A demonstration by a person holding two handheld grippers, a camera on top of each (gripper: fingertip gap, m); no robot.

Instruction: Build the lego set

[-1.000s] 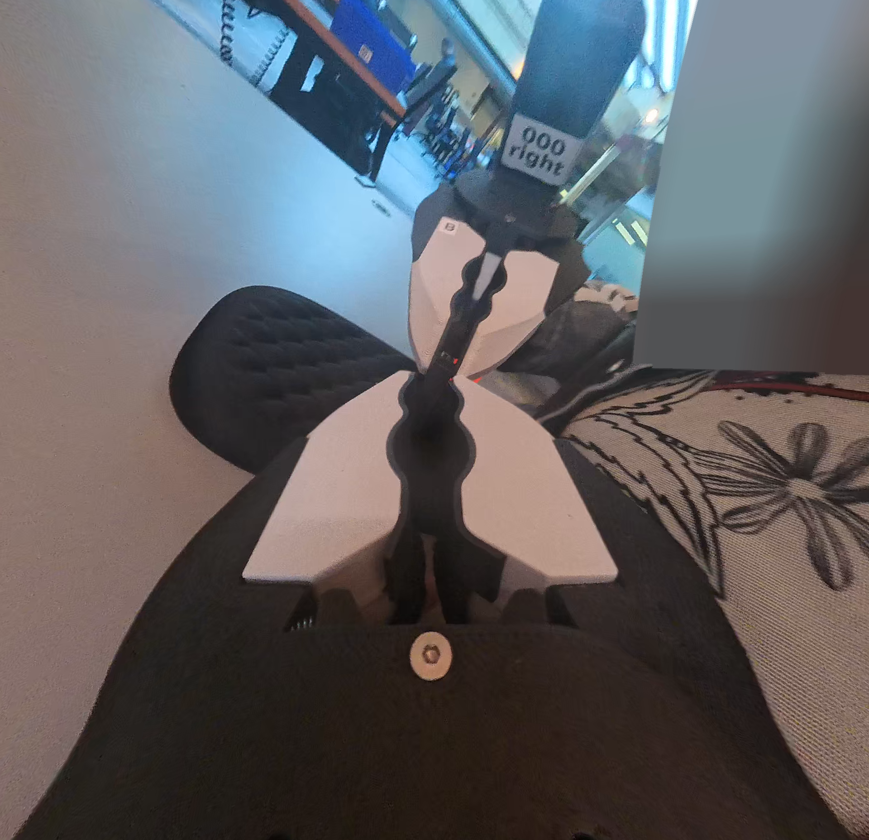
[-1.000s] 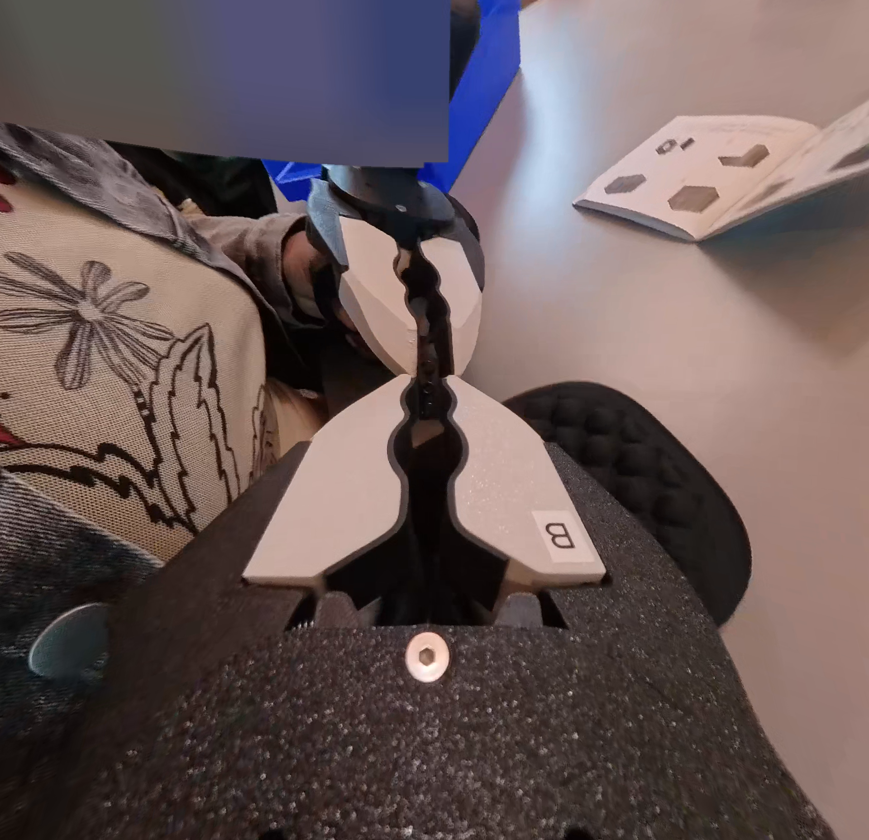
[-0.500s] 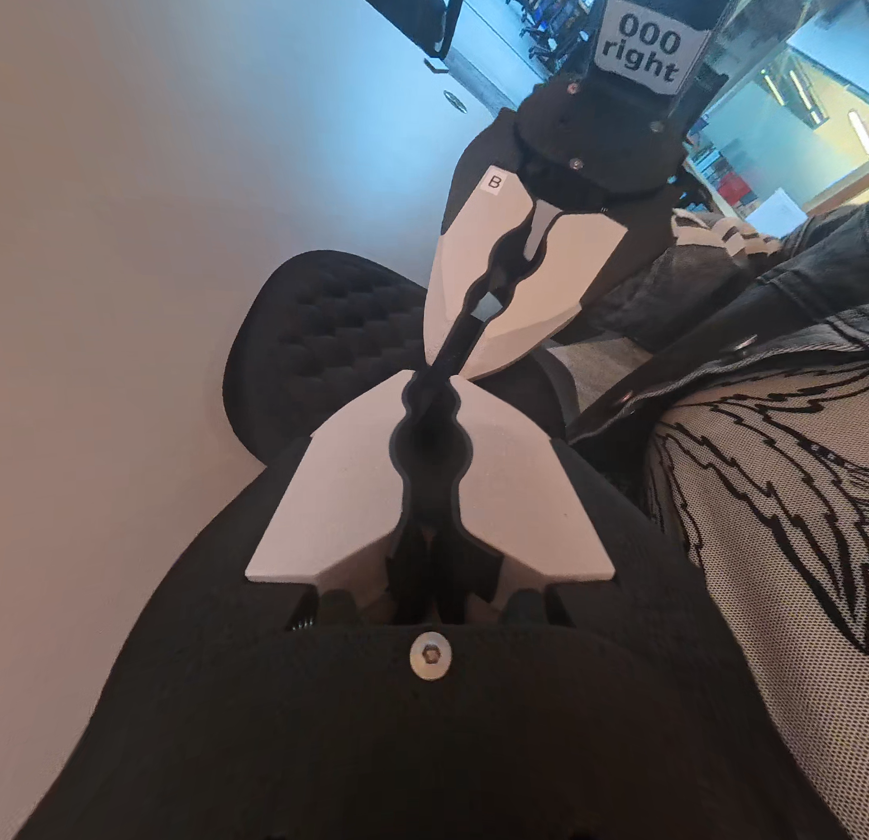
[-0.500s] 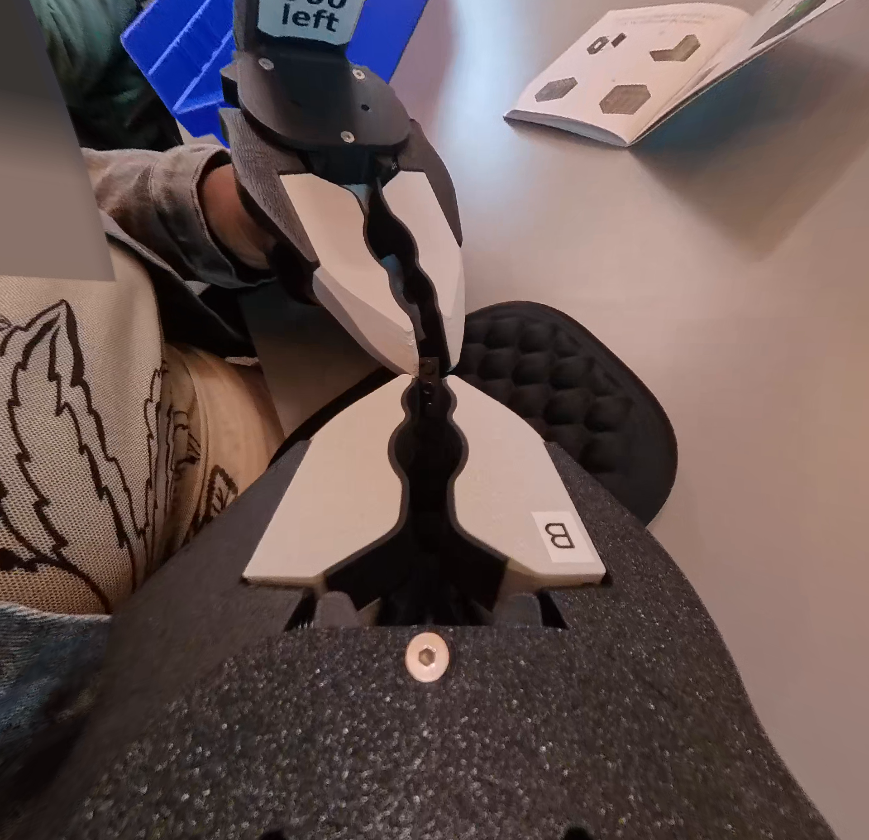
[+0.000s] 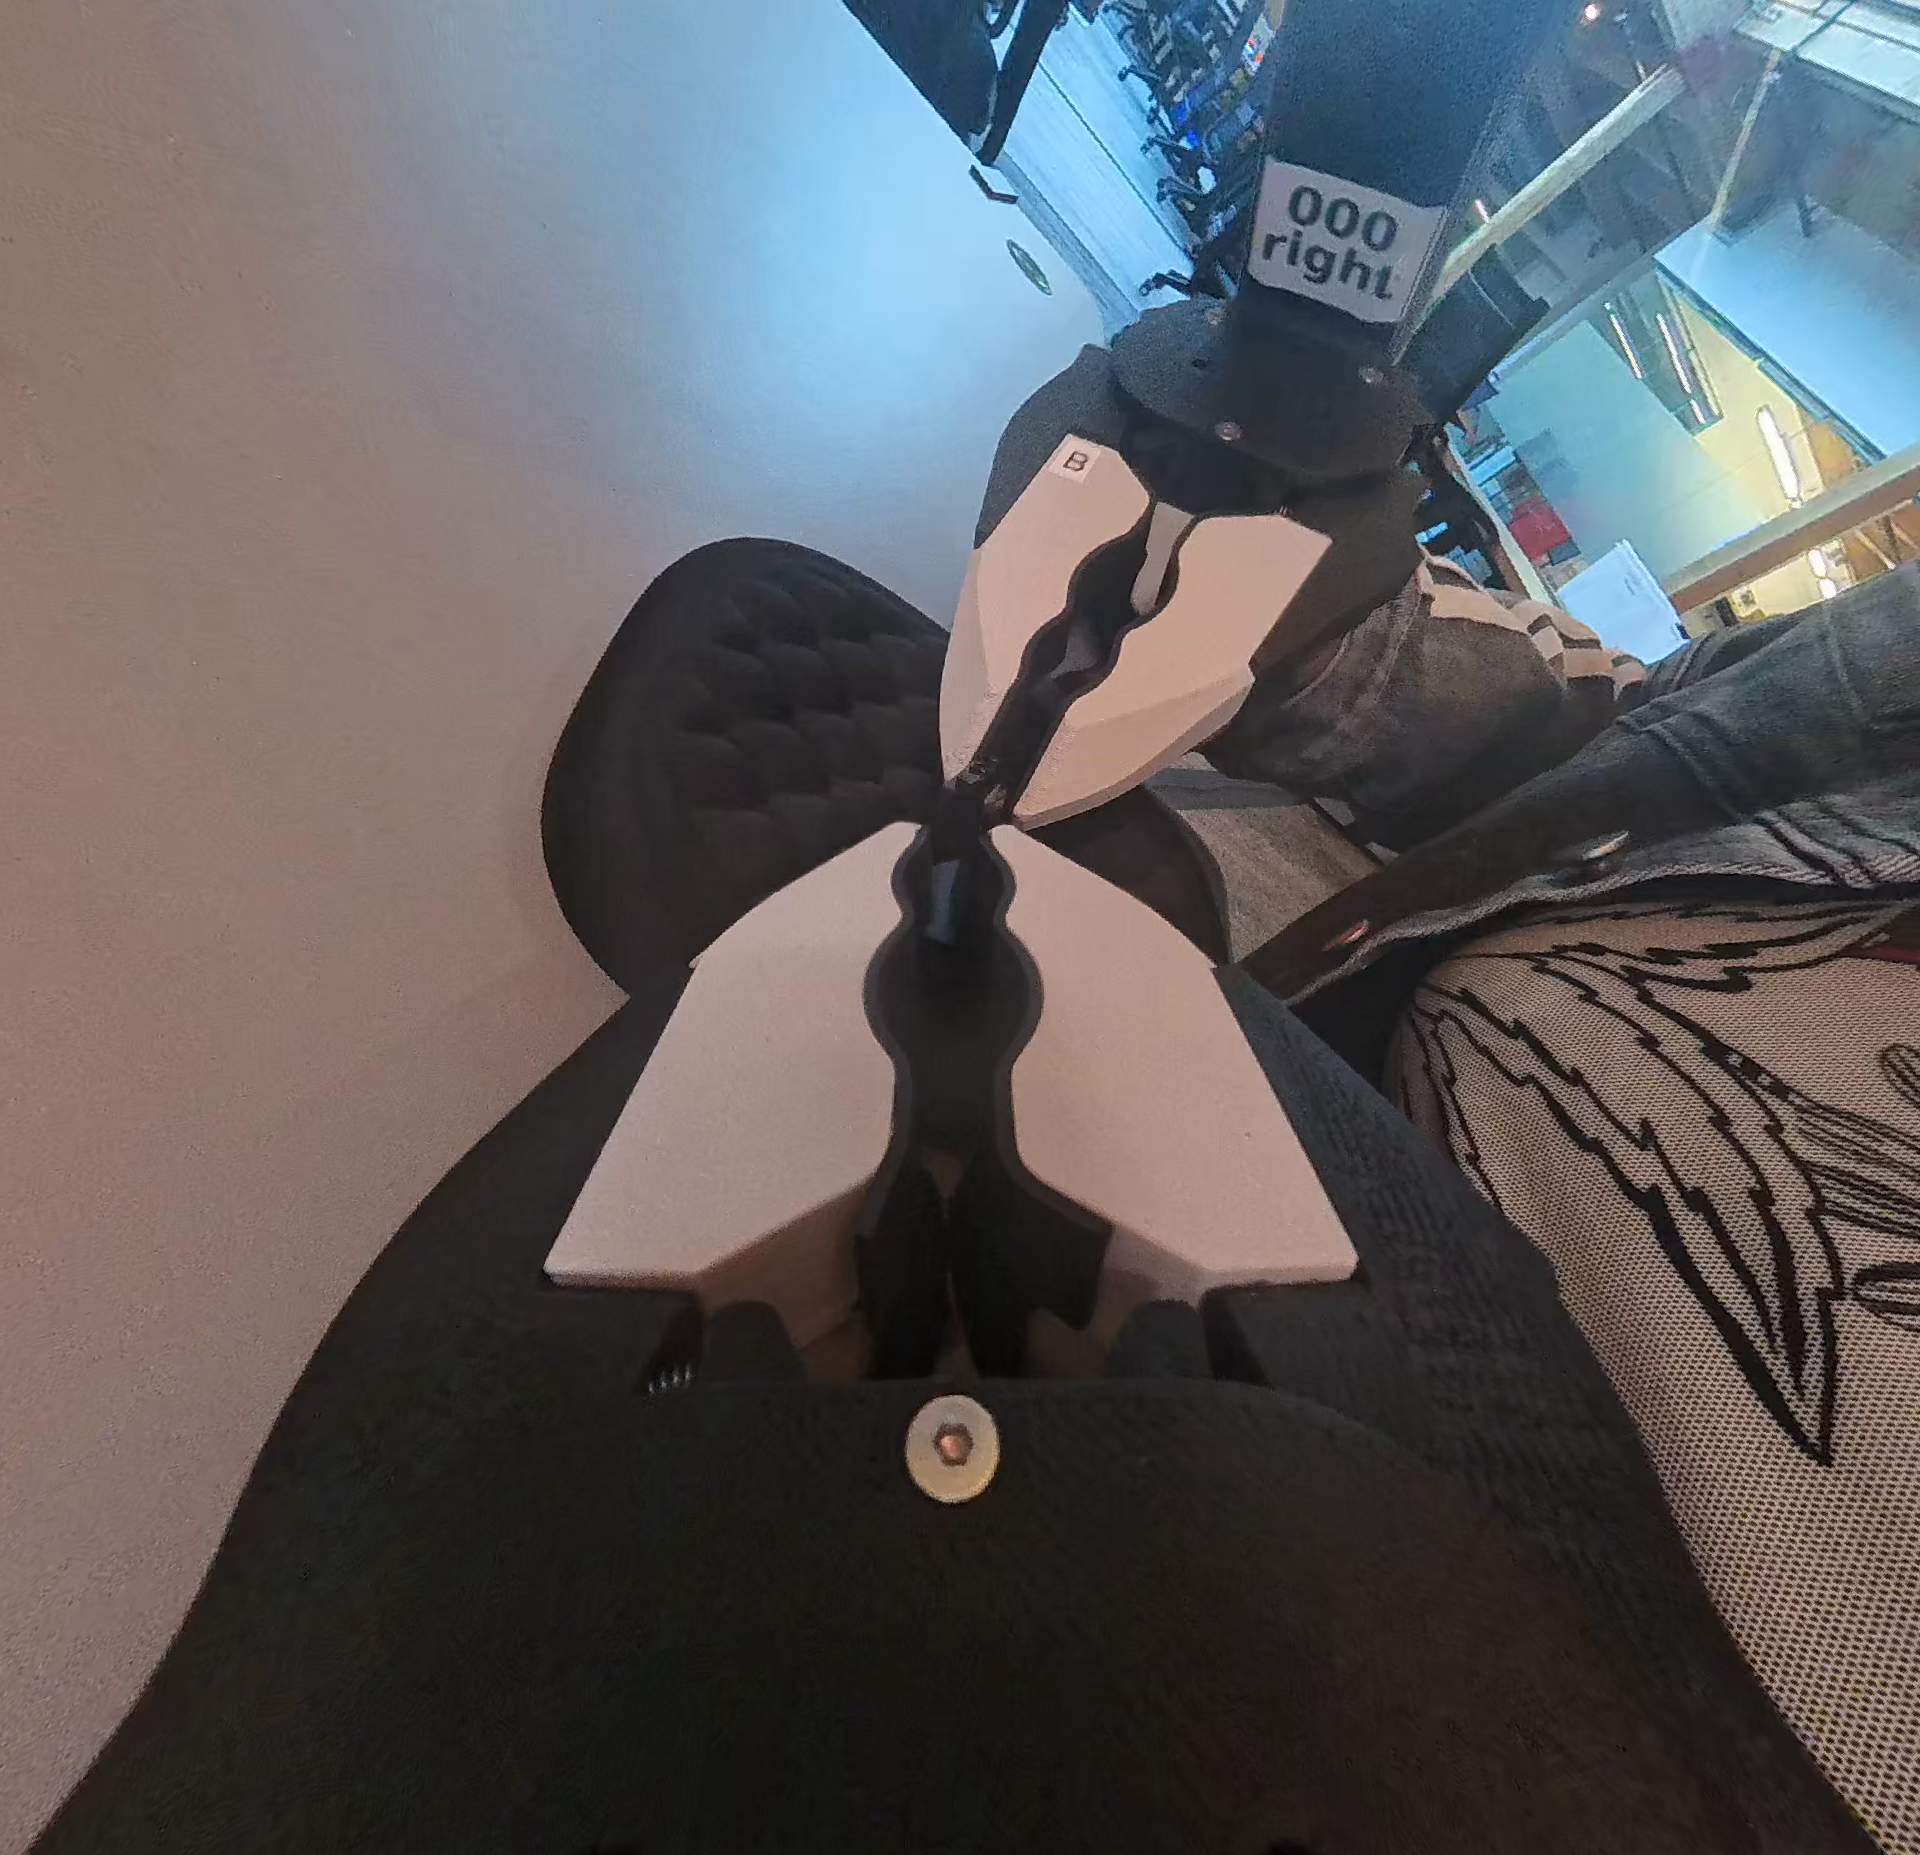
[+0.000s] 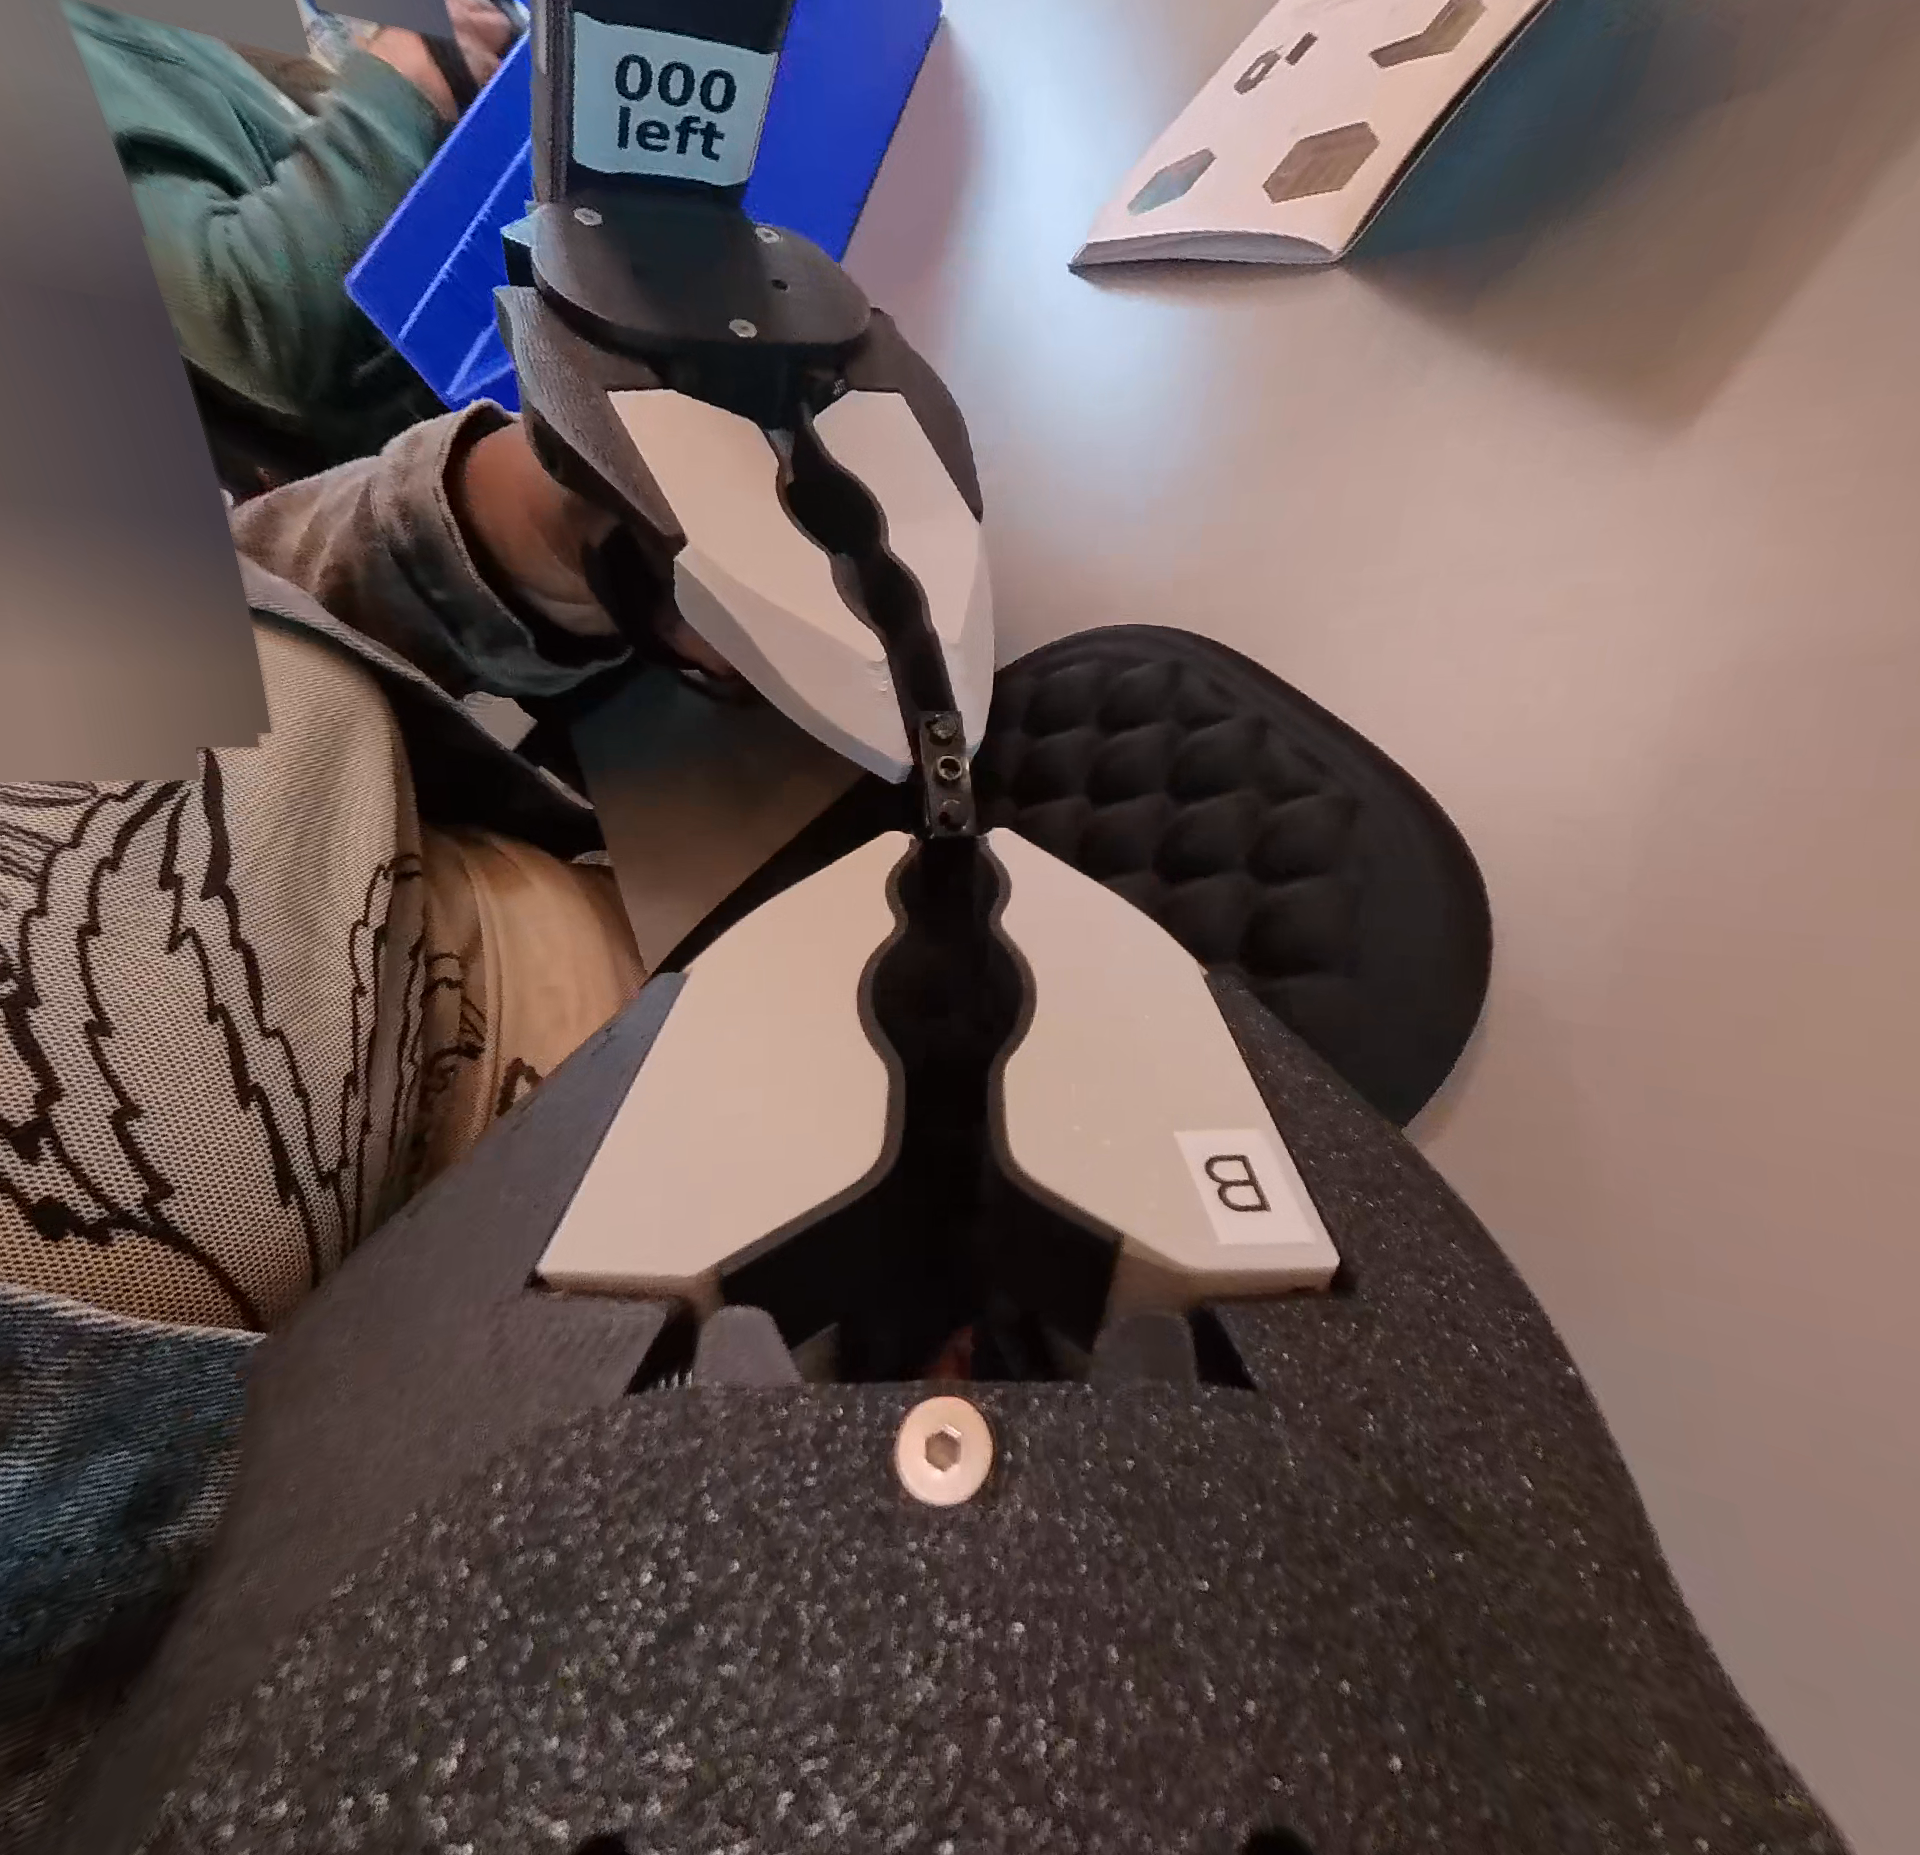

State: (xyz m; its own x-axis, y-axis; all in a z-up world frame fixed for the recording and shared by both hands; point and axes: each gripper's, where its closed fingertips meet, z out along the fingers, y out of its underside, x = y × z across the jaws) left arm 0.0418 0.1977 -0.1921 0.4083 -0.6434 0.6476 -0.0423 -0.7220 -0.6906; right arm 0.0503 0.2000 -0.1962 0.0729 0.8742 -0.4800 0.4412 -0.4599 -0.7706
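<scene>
My two grippers meet tip to tip above the table edge, in front of a person's patterned shirt. A small black lego piece (image 6: 945, 771) with round holes bridges the gap between the tips. In the right wrist view, my right gripper (image 6: 948, 841) is shut on its near end and the left gripper (image 6: 938, 730) on its far end. In the left wrist view, my left gripper (image 5: 954, 837) is shut, with a dark part (image 5: 945, 896) between its jaws. The right gripper (image 5: 992, 782) pinches the black piece (image 5: 975, 775) just beyond. I cannot tell whether it is one piece or two joined.
A black quilted pad (image 6: 1226, 797) lies on the grey table (image 6: 1558, 662) under the grippers and also shows in the left wrist view (image 5: 769, 704). An open instruction booklet (image 6: 1330, 132) lies farther off. A blue bin (image 6: 436, 278) stands behind the left gripper. My two grippers' fingertips are within a few centimetres of each other.
Both grippers have stayed tip to tip while tilting. Each now reaches down from higher in the other's view. More of the black piece shows between the tips.
</scene>
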